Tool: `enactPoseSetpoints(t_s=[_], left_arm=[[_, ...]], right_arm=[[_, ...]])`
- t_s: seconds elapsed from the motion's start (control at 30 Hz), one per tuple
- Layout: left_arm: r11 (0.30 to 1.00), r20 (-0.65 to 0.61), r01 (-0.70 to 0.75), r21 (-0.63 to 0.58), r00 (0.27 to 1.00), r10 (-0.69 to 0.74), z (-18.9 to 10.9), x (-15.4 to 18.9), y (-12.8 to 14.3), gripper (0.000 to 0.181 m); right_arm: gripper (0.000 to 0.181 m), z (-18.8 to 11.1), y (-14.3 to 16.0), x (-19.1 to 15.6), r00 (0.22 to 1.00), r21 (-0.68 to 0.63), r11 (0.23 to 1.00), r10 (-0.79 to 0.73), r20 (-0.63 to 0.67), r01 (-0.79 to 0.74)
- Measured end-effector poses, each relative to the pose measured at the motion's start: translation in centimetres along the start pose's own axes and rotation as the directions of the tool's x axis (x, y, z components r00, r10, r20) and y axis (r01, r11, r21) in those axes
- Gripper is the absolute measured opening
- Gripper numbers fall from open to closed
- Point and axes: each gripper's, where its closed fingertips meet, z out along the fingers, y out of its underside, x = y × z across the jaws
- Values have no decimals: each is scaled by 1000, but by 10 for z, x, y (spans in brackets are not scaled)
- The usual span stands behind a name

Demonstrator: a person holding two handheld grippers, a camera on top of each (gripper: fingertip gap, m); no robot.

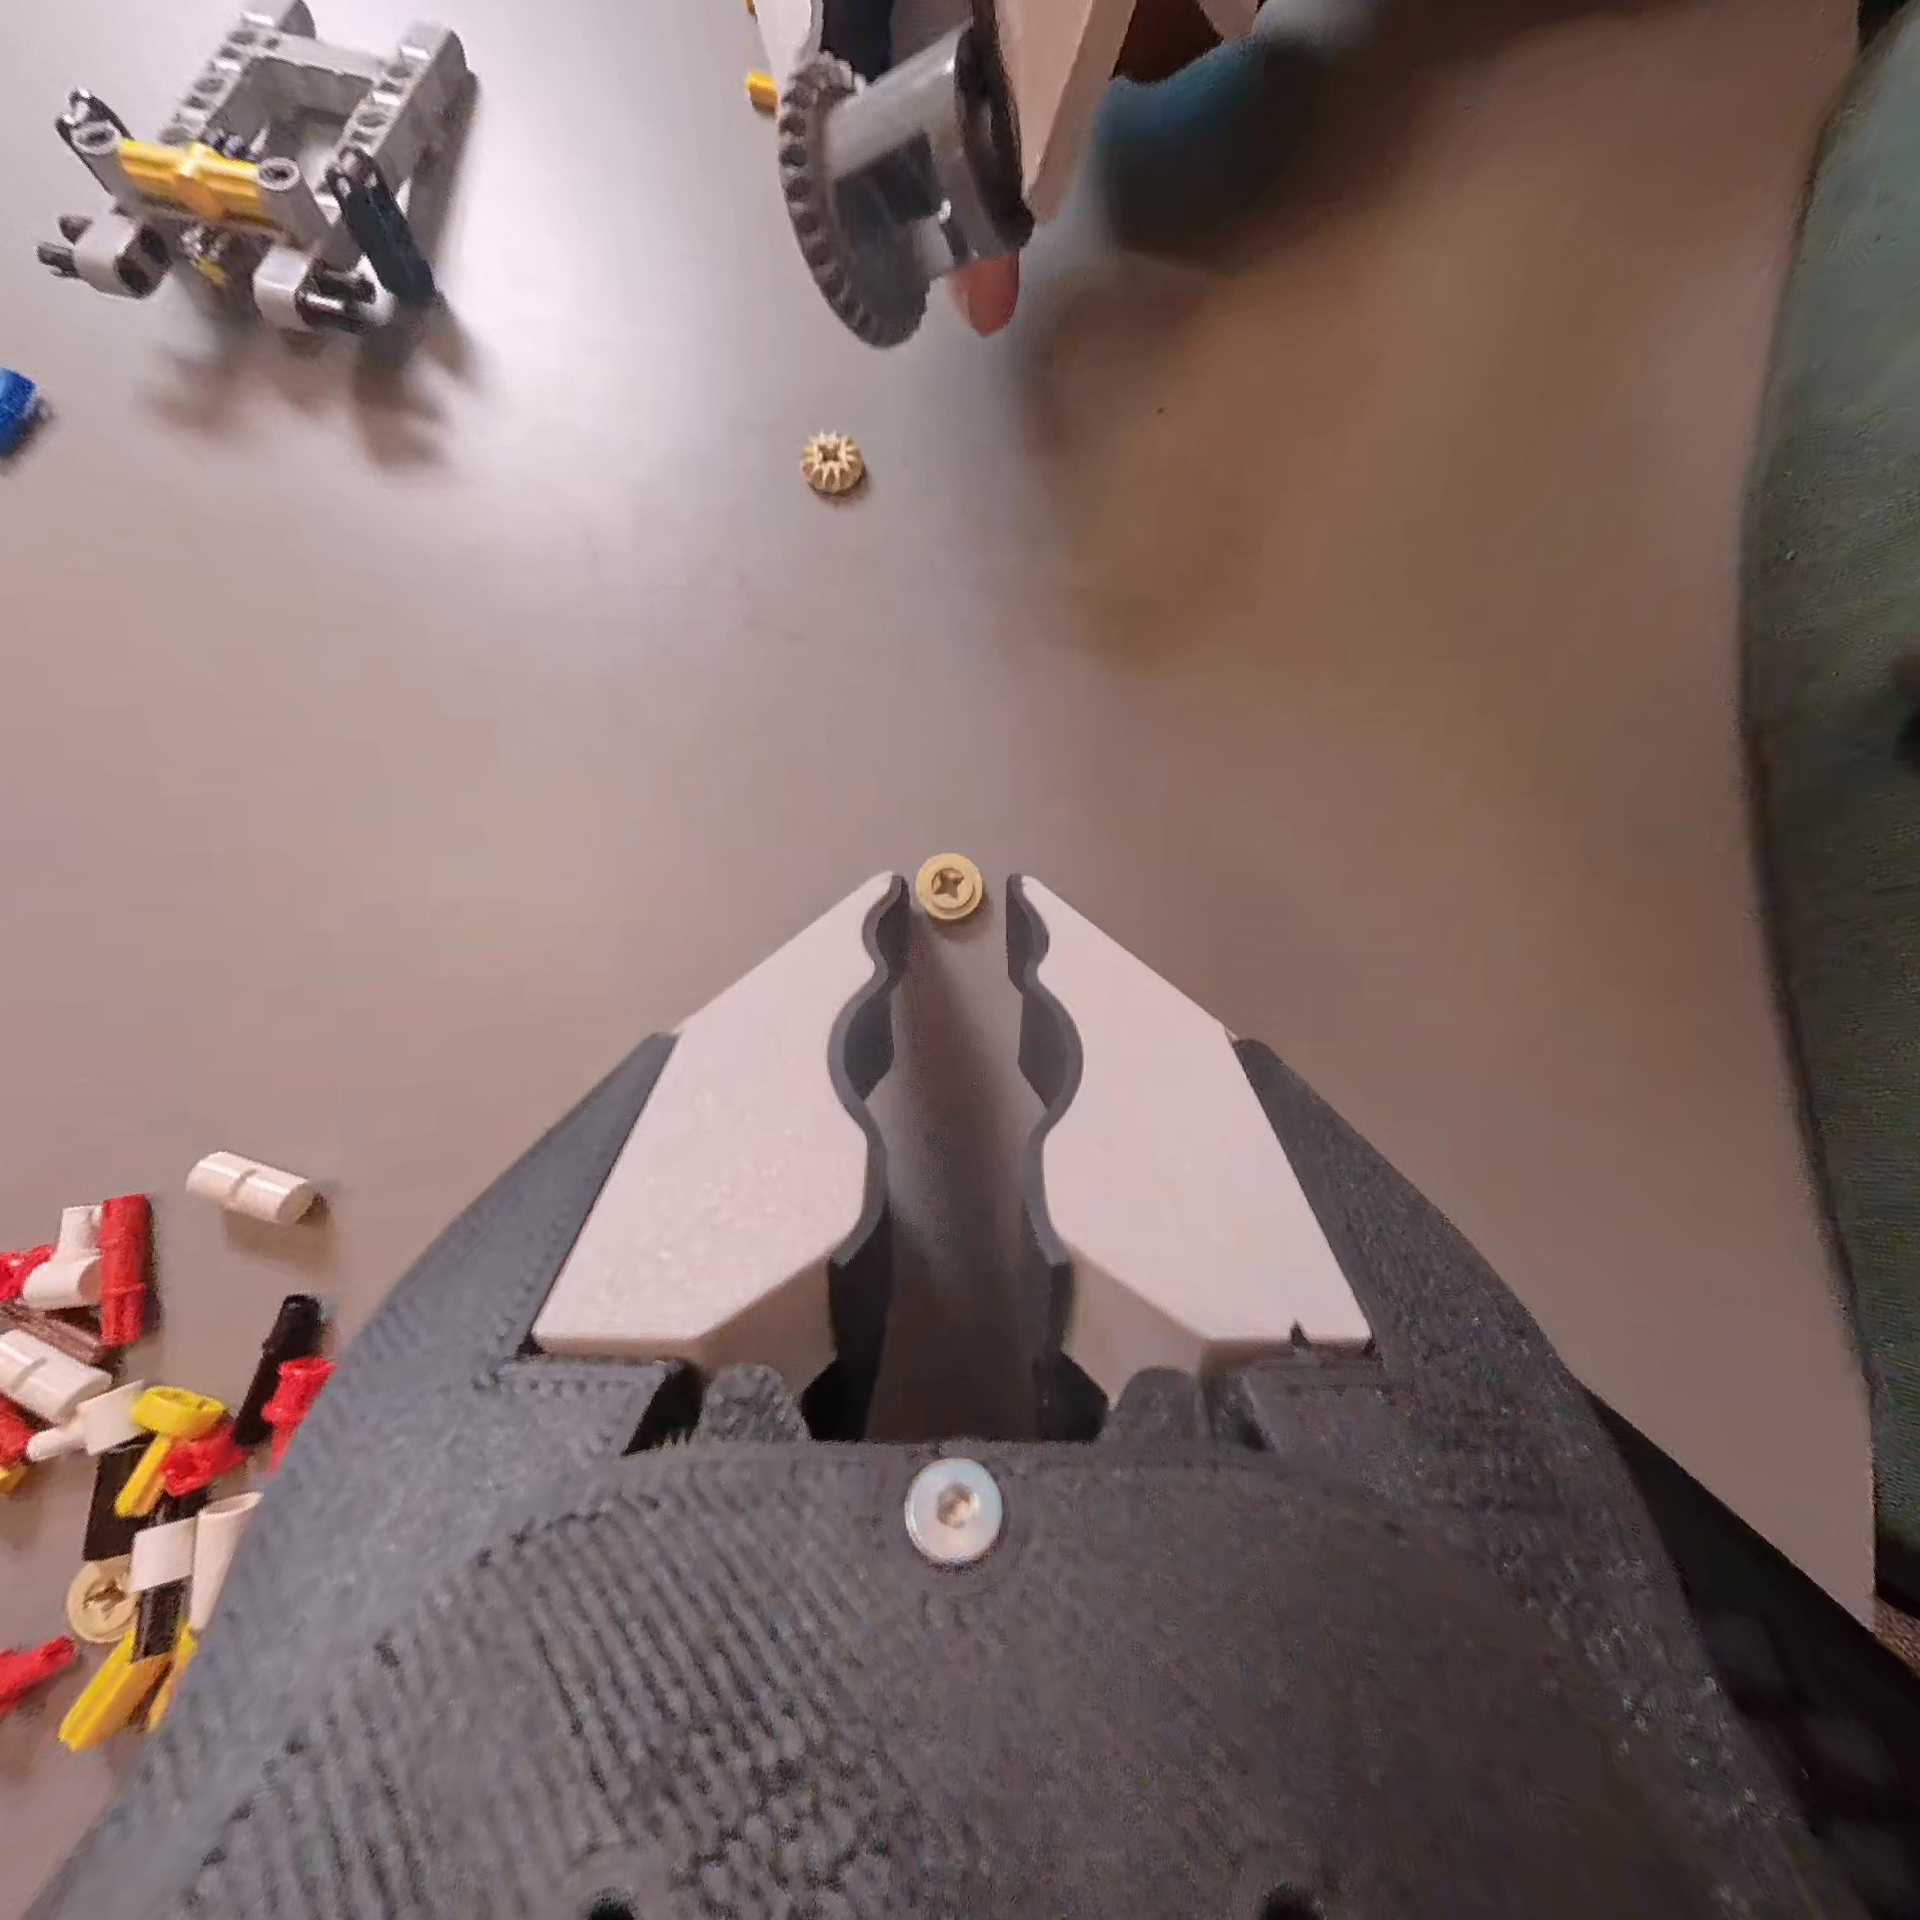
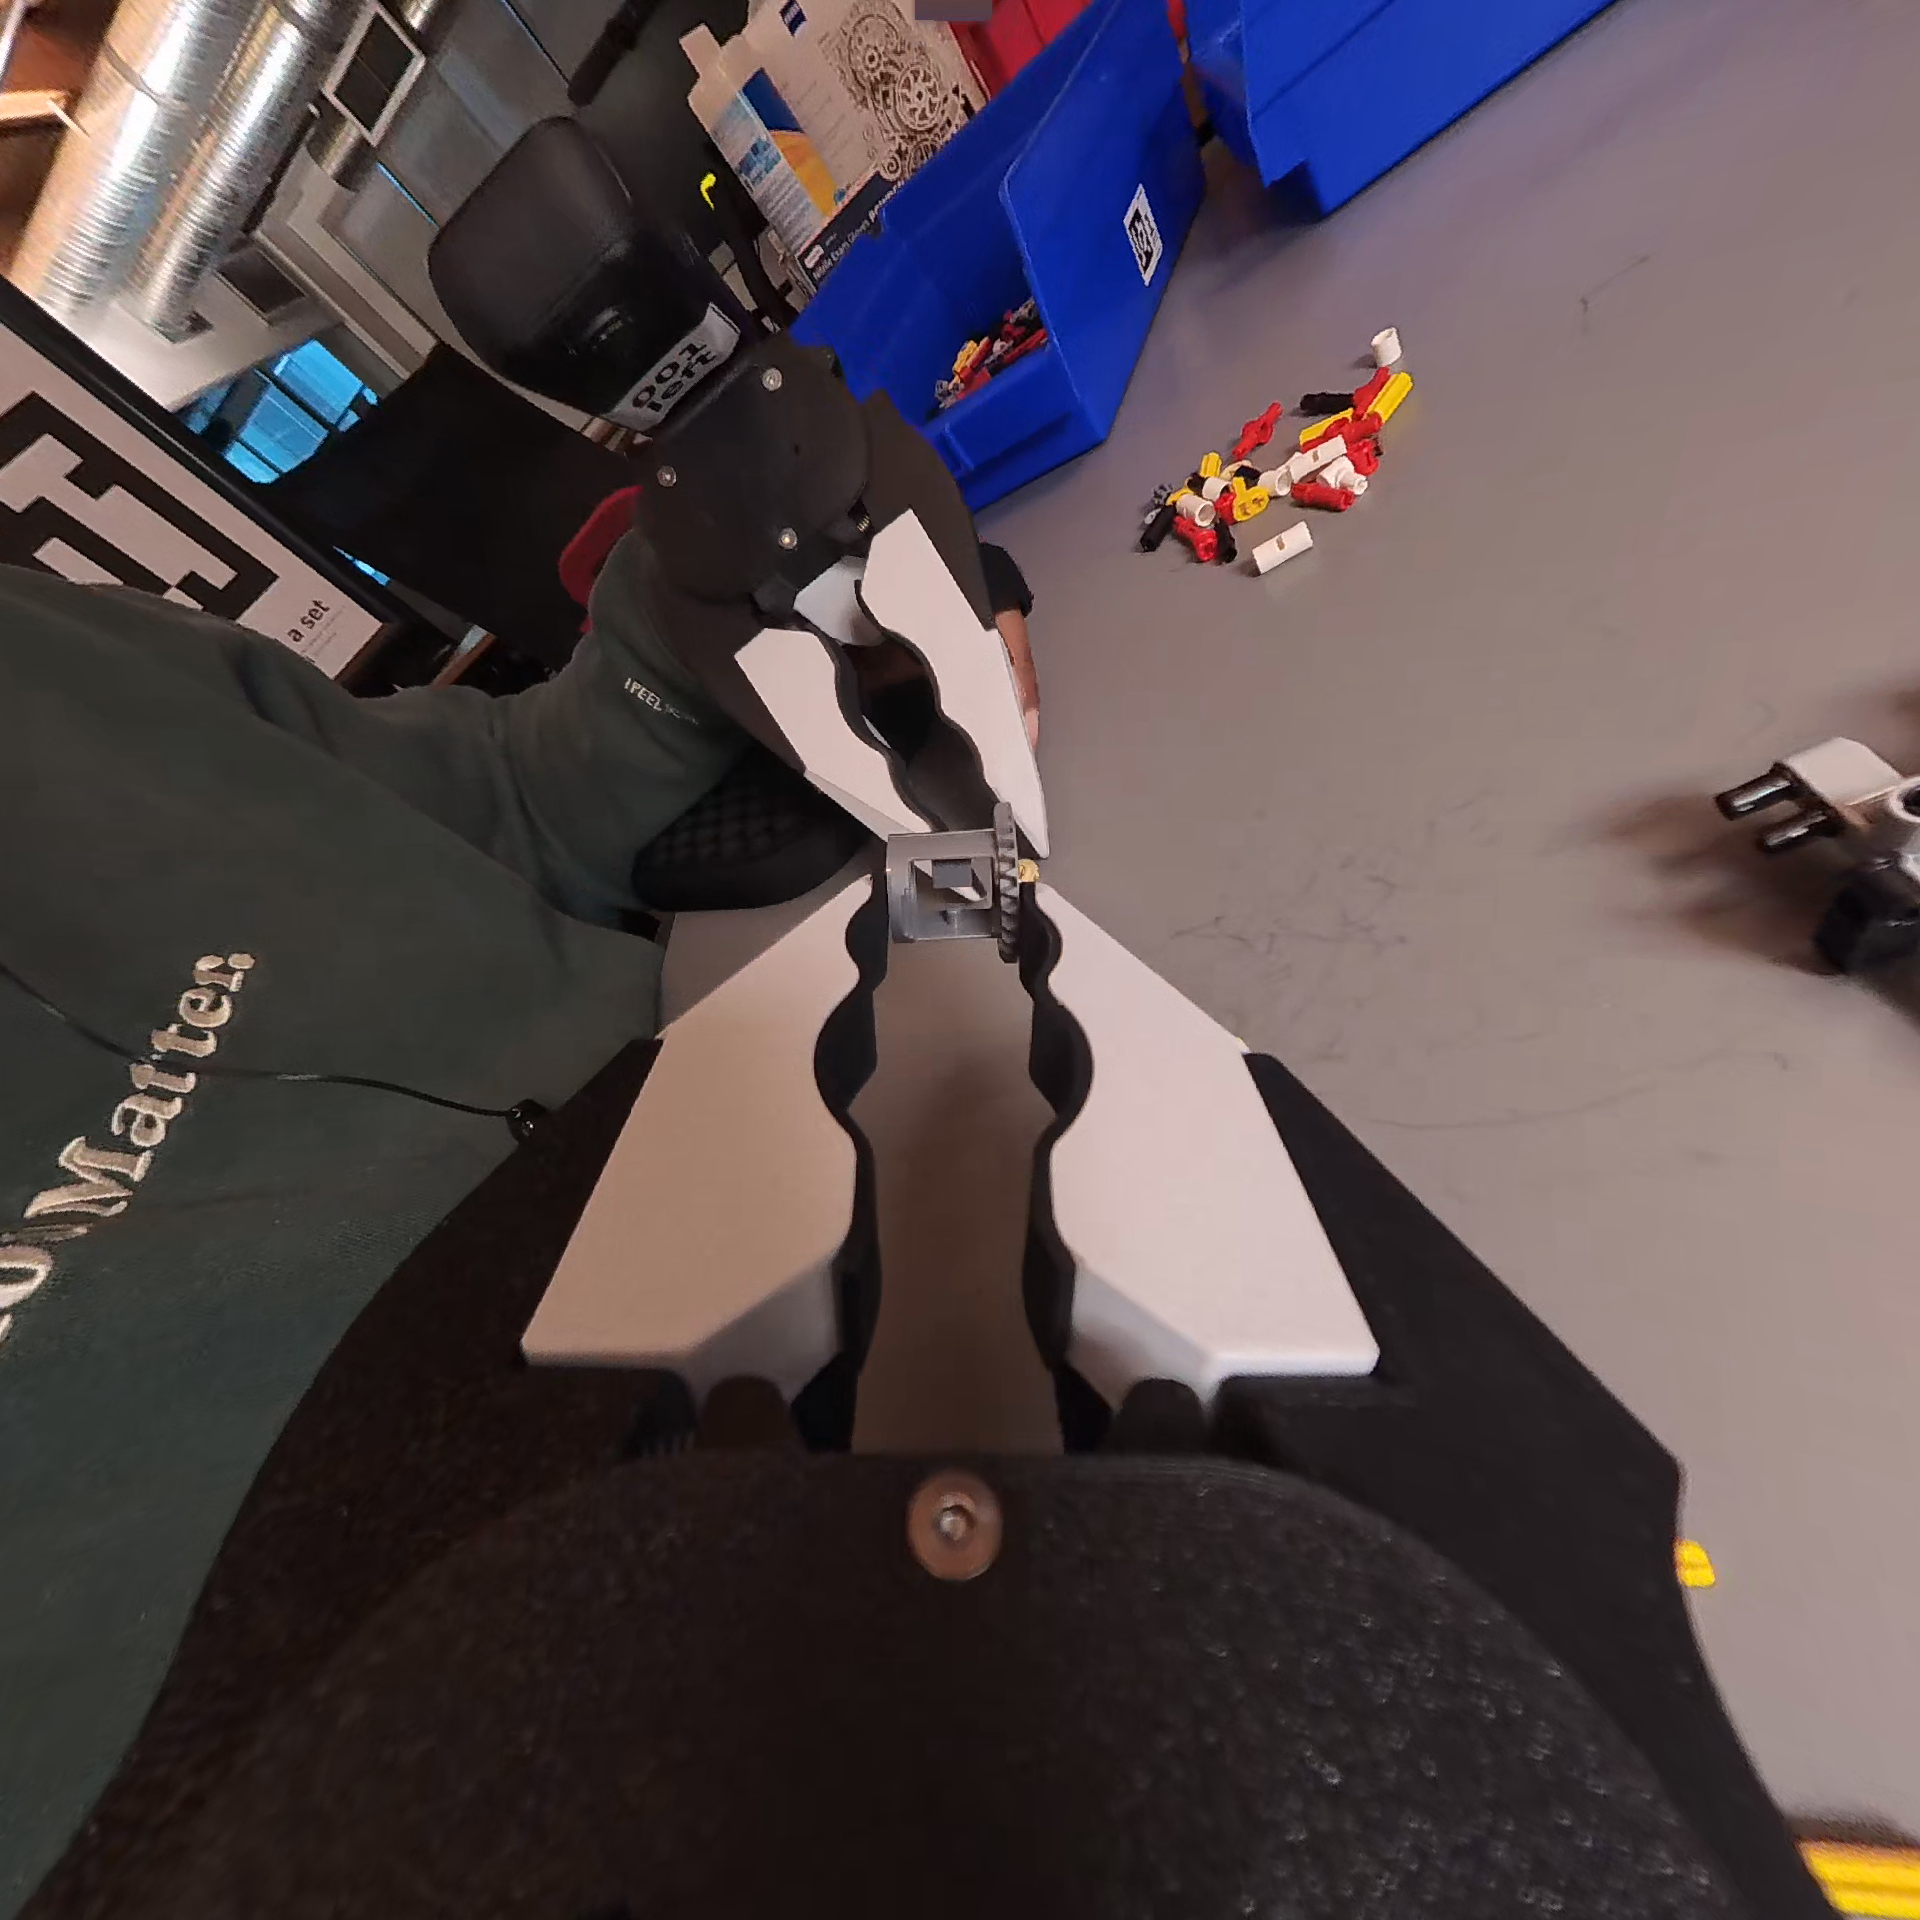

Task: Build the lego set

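Note:
My right gripper (image 2: pixel 951 904) is shut on a grey housing with a dark toothed gear (image 2: pixel 956 888), held above the table. This piece also shows at the top of the left wrist view (image 1: pixel 894 197), between the right gripper's white fingers (image 1: pixel 1049 94). My left gripper (image 1: pixel 956 891) points down at the table, its jaws narrowly apart on either side of a small round tan piece (image 1: pixel 949 886). In the right wrist view the left gripper (image 2: pixel 1023 831) sits just beyond the gear. A grey frame assembly with yellow parts (image 1: pixel 260 177) lies at the far left.
A small tan gear (image 1: pixel 833 464) lies on the grey table (image 1: pixel 520 727). A pile of red, yellow, white and black pieces (image 1: pixel 114 1403) (image 2: pixel 1288 468) lies at the left. Blue bins (image 2: pixel 1039 291) stand behind. A person's green sleeve (image 1: pixel 1839 727) borders the right edge.

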Motion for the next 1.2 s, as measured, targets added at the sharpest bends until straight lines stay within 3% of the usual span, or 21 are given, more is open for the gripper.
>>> enactPoseSetpoints(t_s=[0.27, 0.47, 0.63, 0.8, 0.93, 1.2], left_arm=[[1000, 34, -15, 12, 999, 14, 4, -4, -4, 11], [992, 74, -37, 118, 997, 28, 11, -4, -28, 11], [970, 45, 22, 242, 998, -34, 8, -5, -50, 11], [960, -7, 56, 273, 998, -56, 10, 0, -56, 10], [966, -19, 54, 251, 999, -51, 17, 4, -54, 11], [972, -15, 48, 228, 999, -46, 21, 5, -51, 11]], right_arm=[[23, 2, 8, -1, 998, -48, 997, -62, -19, 61], [24, 7, 24, 1, 967, -161, 960, -242, -81, 227], [23, 13, 39, 6, 867, -312, 852, -478, -142, 419], [24, 17, 52, 12, 736, -455, 708, -660, -155, 539], [24, 16, 57, 14, 699, -508, 660, -699, -148, 553], [25, 8, 58, 19, 728, -540, 681, -664, -171, 494]])
